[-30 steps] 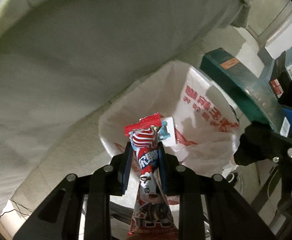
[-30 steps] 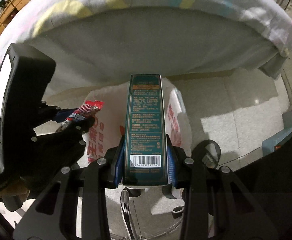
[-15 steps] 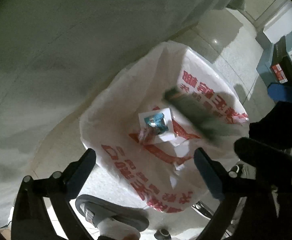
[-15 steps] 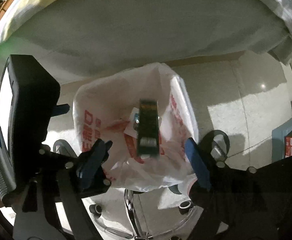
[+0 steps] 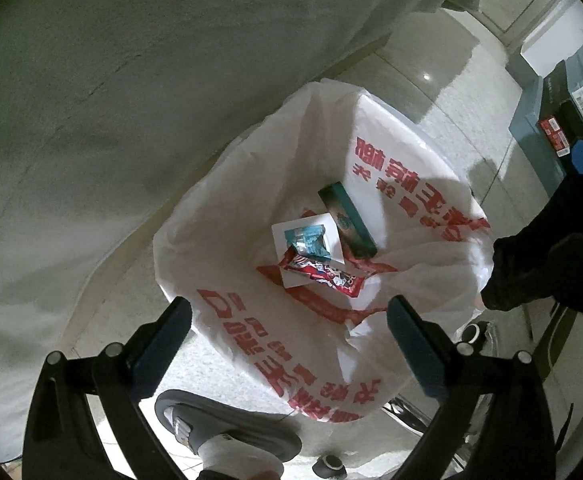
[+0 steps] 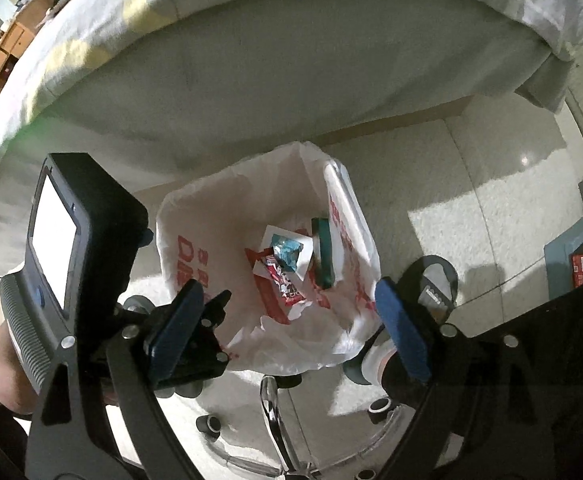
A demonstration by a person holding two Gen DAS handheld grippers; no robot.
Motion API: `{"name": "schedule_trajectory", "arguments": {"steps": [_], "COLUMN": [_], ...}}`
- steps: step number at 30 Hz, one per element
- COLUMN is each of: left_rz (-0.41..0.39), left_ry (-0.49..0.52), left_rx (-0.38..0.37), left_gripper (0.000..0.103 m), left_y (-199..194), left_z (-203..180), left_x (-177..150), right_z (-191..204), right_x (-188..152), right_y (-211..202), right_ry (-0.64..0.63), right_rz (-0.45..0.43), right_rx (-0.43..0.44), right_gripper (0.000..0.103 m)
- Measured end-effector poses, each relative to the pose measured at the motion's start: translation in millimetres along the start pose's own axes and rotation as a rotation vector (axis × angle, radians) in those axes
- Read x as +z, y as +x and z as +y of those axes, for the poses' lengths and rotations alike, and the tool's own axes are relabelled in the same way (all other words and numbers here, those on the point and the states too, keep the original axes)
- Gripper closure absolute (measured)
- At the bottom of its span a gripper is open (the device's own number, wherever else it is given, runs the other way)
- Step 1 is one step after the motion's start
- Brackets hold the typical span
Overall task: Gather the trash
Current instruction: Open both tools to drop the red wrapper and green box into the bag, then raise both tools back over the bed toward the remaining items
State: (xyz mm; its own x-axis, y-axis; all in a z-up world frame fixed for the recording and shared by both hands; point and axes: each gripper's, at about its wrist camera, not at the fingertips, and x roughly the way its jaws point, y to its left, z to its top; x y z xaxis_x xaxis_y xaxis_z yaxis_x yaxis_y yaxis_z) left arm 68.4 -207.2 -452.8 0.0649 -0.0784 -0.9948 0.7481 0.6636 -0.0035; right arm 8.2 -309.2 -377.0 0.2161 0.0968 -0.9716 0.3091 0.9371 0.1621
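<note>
Beside bed, red-lettered white bag with green box, red wrapper.

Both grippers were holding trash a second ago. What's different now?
Both let go. The left gripper dropped the red snack wrapper and the right gripper dropped the green box; both now lie in the white bag. Both grippers' jaws have just been opening, nothing between them. The bag stayed beside the bed.

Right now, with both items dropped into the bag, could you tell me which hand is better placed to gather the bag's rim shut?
Probably the left. The left gripper hangs straight over the white bag, jaws open astride its near rim. The right gripper is open too, but the left one partly blocks its side.
</note>
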Motion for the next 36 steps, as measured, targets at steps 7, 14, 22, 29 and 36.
{"name": "schedule_trajectory", "arguments": {"steps": [7, 14, 22, 29, 36], "left_rz": [-0.030, -0.073, -0.157, -0.273, -0.403], "left_ry": [-0.011, -0.033, -0.028, -0.067, -0.163], "left_rx": [-0.003, 0.009, 0.020, 0.022, 0.033], "left_gripper": [0.007, 0.007, 0.007, 0.007, 0.007], "left_y": [-10.5, -26.6, -61.1, -113.5, -174.3], "left_z": [2.7, 6.8, 1.2, 2.8, 29.4], "left_x": [-0.7, -3.4, -4.4, 1.3, 12.7], "right_z": [2.9, 7.6, 17.2, 22.2, 28.1], "right_x": [-2.4, -8.4, -10.0, -4.5, 15.0], "right_y": [-8.9, -39.0, -89.8, -146.9, -190.6], "right_ry": [-0.007, -0.018, -0.043, -0.060, -0.067], "right_rz": [-0.019, -0.073, -0.199, -0.329, -0.424], "right_rx": [-0.003, -0.003, 0.000, 0.032, 0.055], "right_gripper": [0.018, 0.015, 0.012, 0.011, 0.011]}}
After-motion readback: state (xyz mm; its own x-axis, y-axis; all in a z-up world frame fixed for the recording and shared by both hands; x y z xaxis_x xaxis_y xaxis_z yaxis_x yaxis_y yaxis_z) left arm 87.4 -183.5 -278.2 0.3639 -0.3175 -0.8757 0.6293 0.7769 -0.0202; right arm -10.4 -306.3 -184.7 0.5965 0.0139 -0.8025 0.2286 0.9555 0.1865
